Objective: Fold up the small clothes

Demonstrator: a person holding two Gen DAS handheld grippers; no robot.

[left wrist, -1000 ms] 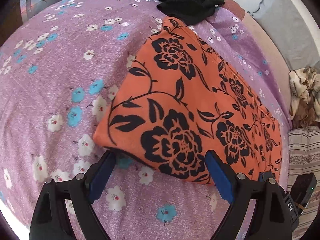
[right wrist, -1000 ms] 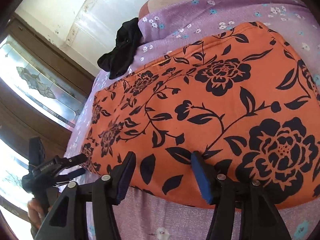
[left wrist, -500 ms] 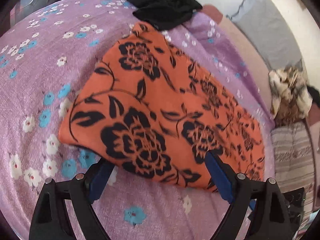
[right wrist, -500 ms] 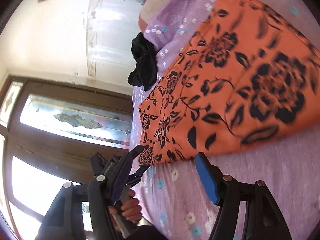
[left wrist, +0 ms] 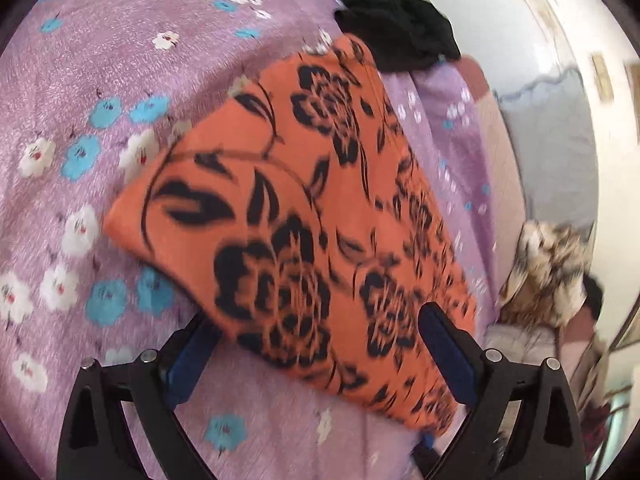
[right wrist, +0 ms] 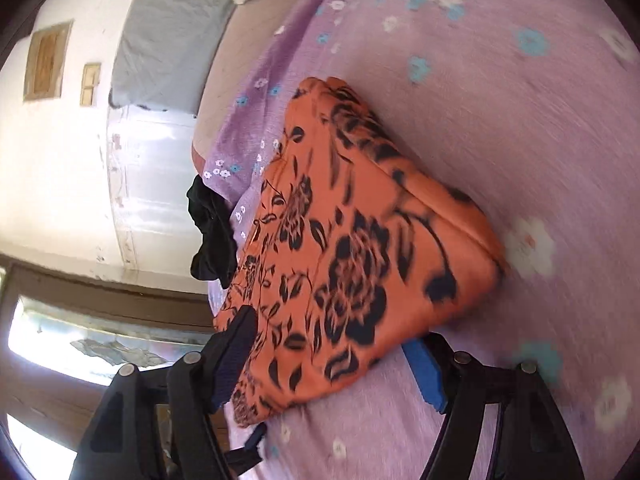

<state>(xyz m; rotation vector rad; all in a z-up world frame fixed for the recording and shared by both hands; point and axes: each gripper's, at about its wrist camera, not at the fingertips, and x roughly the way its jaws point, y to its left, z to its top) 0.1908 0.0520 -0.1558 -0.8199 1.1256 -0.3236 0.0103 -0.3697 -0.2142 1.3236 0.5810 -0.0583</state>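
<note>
While the purple flowered bedspread (left wrist: 100,92) is seen at a steeper tilt in both wrist views than a second earlier, the folded orange garment with black roses (left wrist: 304,216) is left lying flat on it, its far end just beside the crumpled black garment (left wrist: 396,28). Both tools have been swung round its near edge. The left hand-held gripper (left wrist: 320,364) is spread wide and released, its jaws having just been opened further, nothing pinched. The right hand-held gripper (right wrist: 328,360) has likewise been opening; the near edge lies between its pads, unclamped. This fold is judged finished.
</note>
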